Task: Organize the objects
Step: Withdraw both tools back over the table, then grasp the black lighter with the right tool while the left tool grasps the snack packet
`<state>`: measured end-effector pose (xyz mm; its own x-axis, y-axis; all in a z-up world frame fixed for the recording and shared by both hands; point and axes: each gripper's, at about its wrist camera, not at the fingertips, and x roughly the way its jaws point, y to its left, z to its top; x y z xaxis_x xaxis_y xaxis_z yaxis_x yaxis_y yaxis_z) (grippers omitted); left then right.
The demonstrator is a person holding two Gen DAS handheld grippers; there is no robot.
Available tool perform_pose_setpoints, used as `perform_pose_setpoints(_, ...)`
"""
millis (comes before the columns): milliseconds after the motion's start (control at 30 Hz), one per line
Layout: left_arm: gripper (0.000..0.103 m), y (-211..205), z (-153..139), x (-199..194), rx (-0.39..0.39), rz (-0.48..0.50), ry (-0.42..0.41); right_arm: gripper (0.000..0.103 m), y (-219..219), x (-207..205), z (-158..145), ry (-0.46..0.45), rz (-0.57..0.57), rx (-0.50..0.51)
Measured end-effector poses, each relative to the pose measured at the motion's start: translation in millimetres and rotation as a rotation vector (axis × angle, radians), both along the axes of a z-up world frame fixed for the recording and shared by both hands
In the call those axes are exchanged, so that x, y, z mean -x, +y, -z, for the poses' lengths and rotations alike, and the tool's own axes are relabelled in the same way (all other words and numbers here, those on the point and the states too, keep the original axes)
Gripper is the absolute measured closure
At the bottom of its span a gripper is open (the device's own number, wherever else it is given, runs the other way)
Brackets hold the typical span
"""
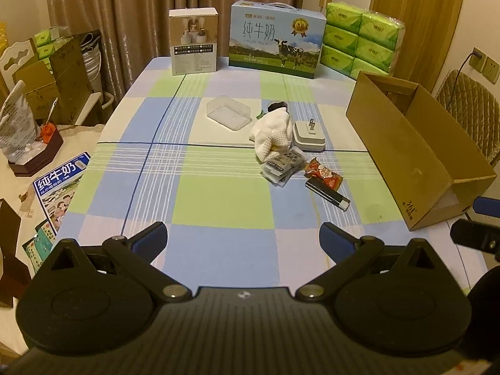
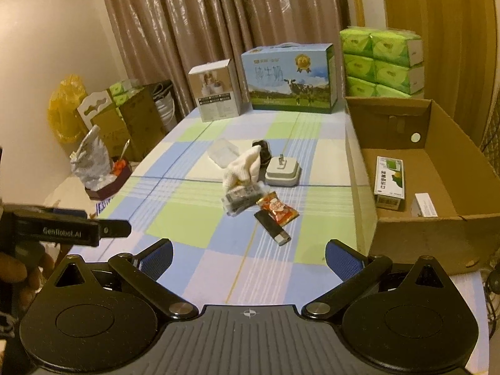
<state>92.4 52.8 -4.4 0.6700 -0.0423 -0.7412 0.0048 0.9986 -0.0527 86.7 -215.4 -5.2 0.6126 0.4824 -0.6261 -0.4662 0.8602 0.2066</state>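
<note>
Both tongs, left (image 1: 243,240) and right (image 2: 248,257), gape wide, empty. Clutter sits mid-desk (image 1: 218,206), left of box (image 2: 437,168). Risk: cloth (image 2: 243,168) drapes packets (image 2: 242,198); grabbing it may drag them.

Long brown curtains (image 1: 131,12) hang behind the desk (image 1: 218,206), which wears a cloth of blue, green and white squares. The wall (image 2: 47,40) on the left is pale. A wooden door (image 1: 418,9) stands on the right. The light is warm and dim.
</note>
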Motion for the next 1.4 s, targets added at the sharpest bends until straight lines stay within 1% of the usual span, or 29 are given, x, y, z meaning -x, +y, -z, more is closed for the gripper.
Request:
perform_pose_setpoints(167, 0.001, 4, 11, -19, -0.017, 0.033, 0.000, 0.002, 14, -13, 19, -0.004, -0.018, 0.037)
perform_pose_setpoints(267, 0.001, 8, 19, -34, -0.003, 0.049, 0.002, 0.003, 21, -27, 32, 0.013, -0.030, 0.057)
perform_pose_setpoints(333, 0.001, 10, 25, -44, -0.012, 0.054, 0.003, 0.005, 27, -36, 41, 0.012, -0.043, 0.071)
perform_pose_setpoints(400, 0.001, 11, 31, -55, -0.022, 0.067, -0.001, 0.010, 33, -44, 50, 0.010, -0.056, 0.091)
perform_pose_setpoints(500, 0.002, 11, 40, -71, -0.036, 0.084, -0.013, 0.019, 41, -60, 66, 0.030, -0.076, 0.118)
perform_pose_setpoints(567, 0.002, 12, 47, -83, -0.033, 0.094, -0.012, 0.032, 46, -73, 78, 0.043, -0.087, 0.133)
perform_pose_setpoints(633, 0.003, 10, 55, -96, -0.036, 0.120, -0.012, 0.037, 50, -86, 89, 0.056, -0.097, 0.145)
perform_pose_setpoints(700, 0.005, 9, 63, -107, -0.043, 0.140, -0.011, 0.040, 54, -97, 96, 0.059, -0.104, 0.165)
perform_pose_setpoints(767, 0.009, 6, 72, -117, -0.048, 0.164, -0.004, 0.043, 57, -108, 104, 0.059, -0.114, 0.187)
perform_pose_setpoints(900, 0.013, -1, 92, -132, -0.063, 0.198, 0.004, 0.047, 63, -127, 122, 0.057, -0.137, 0.242)
perform_pose_setpoints(967, 0.014, -3, 99, -138, -0.047, 0.200, 0.012, 0.054, 62, -138, 132, 0.093, -0.134, 0.227)
perform_pose_setpoints(1000, 0.014, -4, 102, -140, -0.035, 0.203, 0.012, 0.055, 61, -141, 135, 0.103, -0.134, 0.222)
perform_pose_setpoints(1133, 0.020, -7, 112, -150, -0.035, 0.218, 0.016, 0.058, 68, -148, 144, 0.096, -0.160, 0.246)
perform_pose_setpoints(1200, 0.023, -8, 118, -155, -0.023, 0.222, 0.027, 0.060, 73, -149, 146, 0.069, -0.169, 0.262)
perform_pose_setpoints(1233, 0.024, -8, 119, -156, -0.019, 0.225, 0.029, 0.062, 74, -150, 146, 0.065, -0.170, 0.260)
perform_pose_setpoints(1300, 0.025, -9, 122, -160, -0.020, 0.237, 0.027, 0.073, 77, -152, 146, 0.062, -0.168, 0.259)
perform_pose_setpoints(1333, 0.027, -10, 123, -162, -0.025, 0.245, 0.022, 0.081, 78, -153, 146, 0.058, -0.169, 0.262)
perform_pose_setpoints(1367, 0.028, -11, 123, -164, -0.030, 0.253, 0.019, 0.083, 78, -154, 146, 0.059, -0.160, 0.264)
perform_pose_setpoints(1400, 0.028, -13, 124, -166, -0.035, 0.262, 0.014, 0.084, 77, -155, 145, 0.062, -0.146, 0.262)
